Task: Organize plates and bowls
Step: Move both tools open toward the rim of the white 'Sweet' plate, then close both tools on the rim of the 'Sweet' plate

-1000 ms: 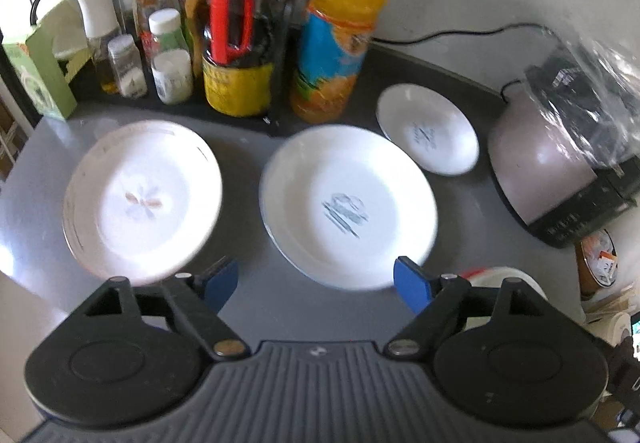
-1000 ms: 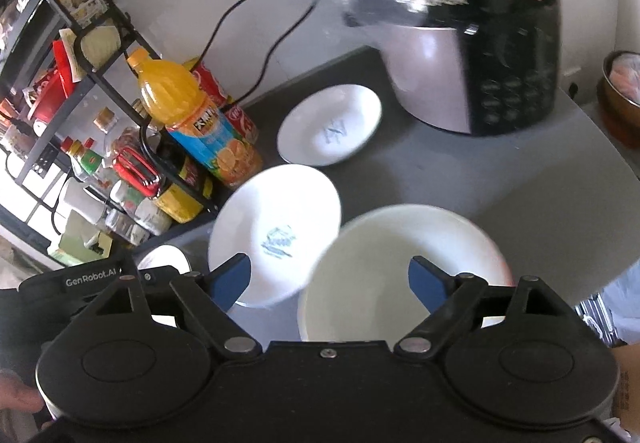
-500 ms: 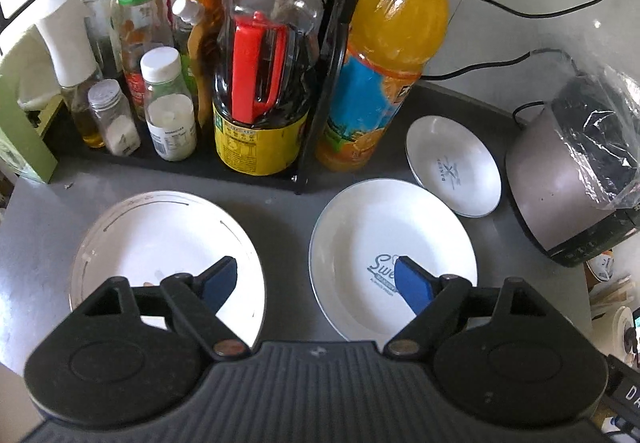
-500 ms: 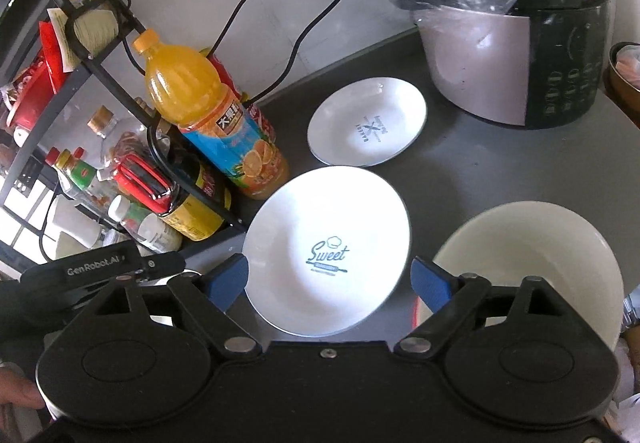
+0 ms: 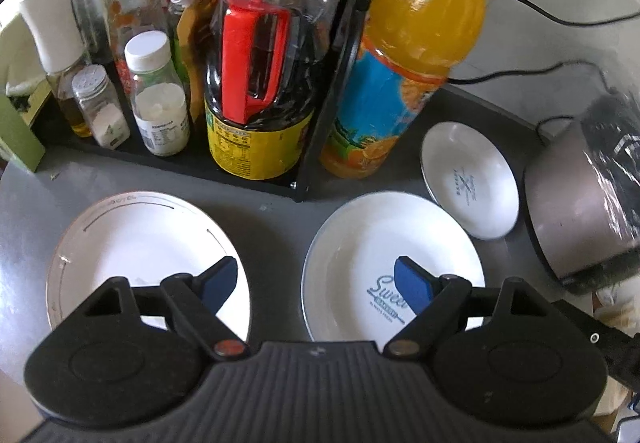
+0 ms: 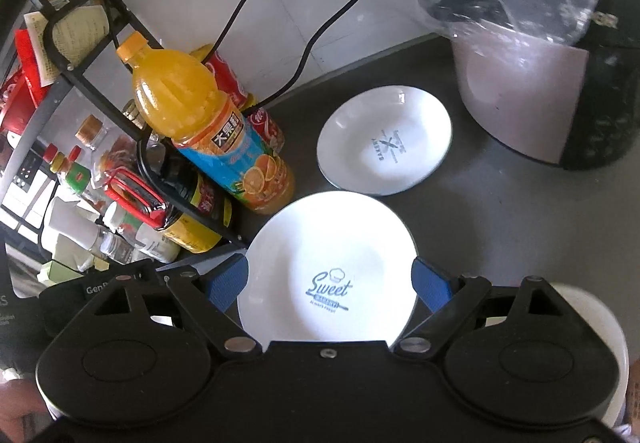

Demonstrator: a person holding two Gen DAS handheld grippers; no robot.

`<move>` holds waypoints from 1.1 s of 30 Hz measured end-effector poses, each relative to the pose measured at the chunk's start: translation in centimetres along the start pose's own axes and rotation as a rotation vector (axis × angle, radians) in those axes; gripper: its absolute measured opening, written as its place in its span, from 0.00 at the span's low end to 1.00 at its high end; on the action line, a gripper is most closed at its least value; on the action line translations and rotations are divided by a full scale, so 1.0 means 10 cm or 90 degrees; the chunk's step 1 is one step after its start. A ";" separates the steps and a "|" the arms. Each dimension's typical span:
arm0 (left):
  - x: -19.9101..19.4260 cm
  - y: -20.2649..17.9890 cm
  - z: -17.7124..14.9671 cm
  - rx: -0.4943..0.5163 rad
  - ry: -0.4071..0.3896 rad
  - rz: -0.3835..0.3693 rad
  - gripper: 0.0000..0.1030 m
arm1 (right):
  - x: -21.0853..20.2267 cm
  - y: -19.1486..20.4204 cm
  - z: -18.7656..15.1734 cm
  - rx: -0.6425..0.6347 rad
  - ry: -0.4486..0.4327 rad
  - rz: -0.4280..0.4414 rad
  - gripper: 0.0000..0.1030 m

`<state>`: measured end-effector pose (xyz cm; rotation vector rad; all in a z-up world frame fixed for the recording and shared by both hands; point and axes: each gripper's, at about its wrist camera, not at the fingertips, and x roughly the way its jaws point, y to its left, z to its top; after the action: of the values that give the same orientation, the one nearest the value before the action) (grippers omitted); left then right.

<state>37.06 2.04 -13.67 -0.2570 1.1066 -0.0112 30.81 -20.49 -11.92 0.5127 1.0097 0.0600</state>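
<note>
- Both your grippers — left gripper (image 5: pixel 316 281), right gripper (image 6: pixel 330 283) — are wide apart, holding nothing.
- Grab the Sweet plate (image 6: pixel 328 267) crooked and it could slide into the juice bottle (image 6: pixel 208 131).

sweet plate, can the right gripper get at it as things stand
Probably yes. The right gripper is open, its fingers either side of the Sweet plate. Nothing lies on the plate; the juice bottle and small plate stand beyond it.
</note>
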 end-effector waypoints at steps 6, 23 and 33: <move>0.22 0.03 0.05 -0.048 0.029 0.013 0.79 | 0.23 -0.13 0.15 -0.008 0.041 0.020 0.85; 0.54 0.14 -0.10 -0.134 0.095 0.010 0.42 | 0.70 -0.49 0.31 0.025 0.153 0.033 0.52; 0.76 0.15 -0.20 -0.163 0.111 0.030 0.33 | 0.92 -0.69 0.31 0.028 0.194 0.015 0.42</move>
<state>38.50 2.09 -21.56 -0.4660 1.2888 0.1542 37.03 -25.15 -20.94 0.5660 1.3043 0.1407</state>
